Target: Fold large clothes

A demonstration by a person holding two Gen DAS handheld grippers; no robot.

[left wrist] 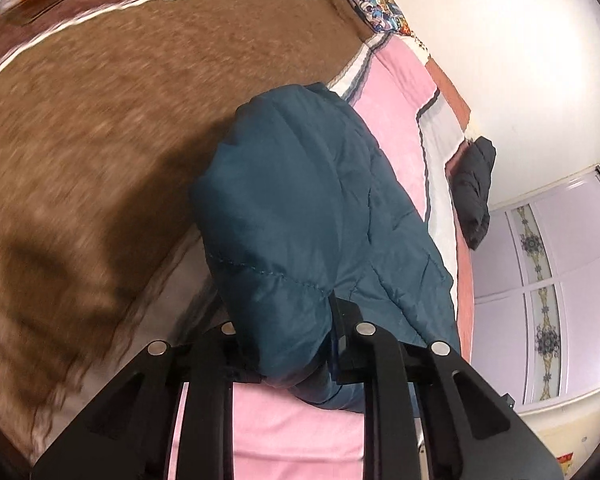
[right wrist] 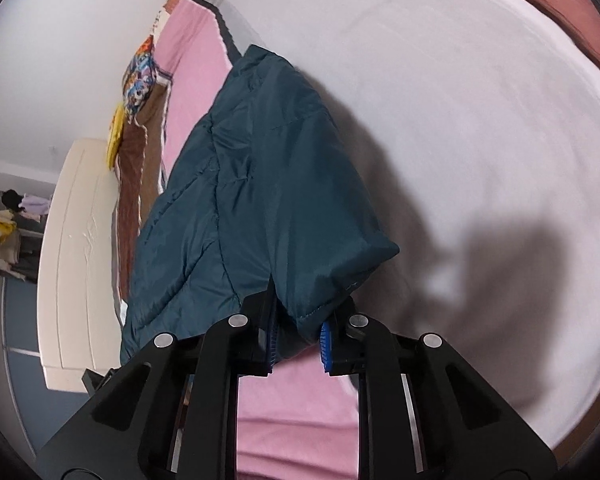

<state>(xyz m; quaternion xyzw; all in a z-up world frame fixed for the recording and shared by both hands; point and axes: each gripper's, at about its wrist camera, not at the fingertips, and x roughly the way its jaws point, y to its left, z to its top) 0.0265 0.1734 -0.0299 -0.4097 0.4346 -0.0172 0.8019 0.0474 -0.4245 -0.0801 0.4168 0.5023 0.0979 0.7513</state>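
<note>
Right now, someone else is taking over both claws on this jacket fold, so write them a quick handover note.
Left claw: shut on a bunched edge of the teal padded jacket.
Right claw: shut on another bunched edge of the same jacket, its blue pads showing beside the fabric.
Where things are: the jacket is lifted at the gripped end and its far end trails onto the pink bedsheet. A brown blanket lies beside it, and a black garment sits at the bed's edge.
Done: both edges gripped.
Left: carry the fold over, lay it flat, release, then make any further folds.
</note>
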